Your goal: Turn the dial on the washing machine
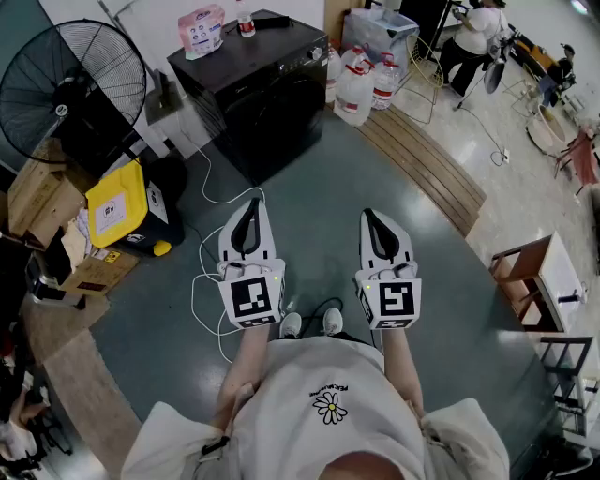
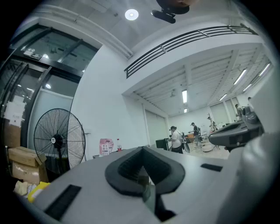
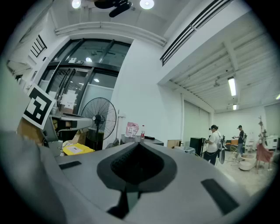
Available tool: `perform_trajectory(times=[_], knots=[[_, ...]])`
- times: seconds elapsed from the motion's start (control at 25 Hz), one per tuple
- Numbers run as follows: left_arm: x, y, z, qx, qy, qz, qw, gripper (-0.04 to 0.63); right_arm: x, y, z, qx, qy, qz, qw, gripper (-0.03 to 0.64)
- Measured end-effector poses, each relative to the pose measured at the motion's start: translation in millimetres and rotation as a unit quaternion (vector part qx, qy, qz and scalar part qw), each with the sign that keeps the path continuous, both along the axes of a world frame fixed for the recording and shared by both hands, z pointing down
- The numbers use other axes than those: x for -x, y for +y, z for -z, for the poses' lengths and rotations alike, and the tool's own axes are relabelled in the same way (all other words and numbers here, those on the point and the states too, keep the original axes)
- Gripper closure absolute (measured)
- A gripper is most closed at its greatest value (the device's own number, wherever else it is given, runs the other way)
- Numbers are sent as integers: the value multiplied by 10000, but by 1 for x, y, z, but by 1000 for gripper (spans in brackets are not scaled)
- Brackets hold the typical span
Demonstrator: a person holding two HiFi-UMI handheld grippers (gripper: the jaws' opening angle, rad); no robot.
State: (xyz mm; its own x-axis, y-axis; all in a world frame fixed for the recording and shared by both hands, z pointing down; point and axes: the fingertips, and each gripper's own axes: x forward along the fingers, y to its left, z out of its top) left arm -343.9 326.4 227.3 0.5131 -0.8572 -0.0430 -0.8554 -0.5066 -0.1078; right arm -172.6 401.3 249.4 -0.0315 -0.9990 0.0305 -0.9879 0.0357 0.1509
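The black washing machine (image 1: 258,84) stands on the far side of the floor, with a pink pack (image 1: 202,30) and a bottle (image 1: 246,23) on its top. Its dial is too small to make out. Both grippers are held low in front of the person, well short of the machine. My left gripper (image 1: 252,203) and right gripper (image 1: 368,216) point towards it, each shut with nothing between the jaws. In the left gripper view the jaws (image 2: 142,149) hide most of the machine. Only its top edge (image 3: 151,141) shows past the shut jaws in the right gripper view.
A large floor fan (image 1: 70,89) stands left of the machine, with cardboard boxes (image 1: 37,197) and a yellow case (image 1: 117,202) below it. Water jugs (image 1: 356,89) sit to the machine's right beside a wooden strip (image 1: 422,159). White cable (image 1: 211,281) loops across the floor. People work at the back right (image 1: 478,37).
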Motion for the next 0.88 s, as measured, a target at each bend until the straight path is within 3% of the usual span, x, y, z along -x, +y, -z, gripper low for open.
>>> perform_trajectory(times=[0.4,0.64,0.88], knots=[[-12,1,-7,46,-29,-5,10000,597,-3,0,-7,18,-195,142,9997,614],[-40,5,-16,67,-101,65,9999,597,-35,7,-10,-144,-470,216,9986,614],[-72,12,-18,-80,10,264,9996,597,-62,9,-15,-230,-283,513,9980,614]])
